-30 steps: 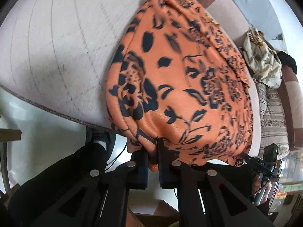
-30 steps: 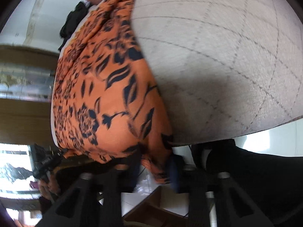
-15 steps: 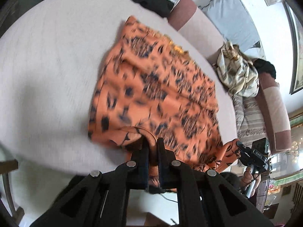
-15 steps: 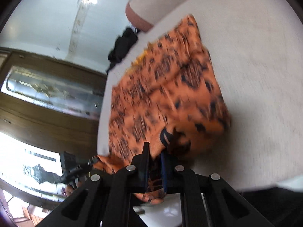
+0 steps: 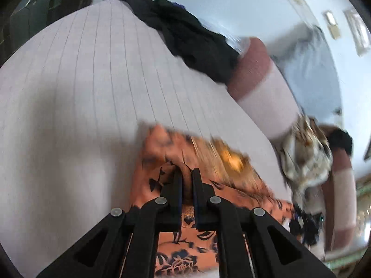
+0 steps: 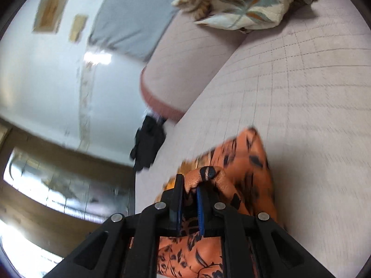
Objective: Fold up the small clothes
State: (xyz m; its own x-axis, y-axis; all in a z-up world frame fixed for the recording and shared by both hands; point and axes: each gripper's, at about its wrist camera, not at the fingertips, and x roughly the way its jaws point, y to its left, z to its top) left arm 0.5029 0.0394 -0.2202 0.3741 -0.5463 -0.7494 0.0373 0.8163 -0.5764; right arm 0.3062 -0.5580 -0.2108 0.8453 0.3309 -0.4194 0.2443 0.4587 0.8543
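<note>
Orange garment [image 5: 162,159] hem carried forward; only right view shows blue pads [image 6: 199,208].

Soft daylight, window glare at lower left, heavy motion blur, fisheye bending, dark vignetted corners

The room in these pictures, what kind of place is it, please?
Probably a living room at home: a padded sofa seat with a bolster cushion, loose clothes piled on it, and framed pictures on the wall.
</note>
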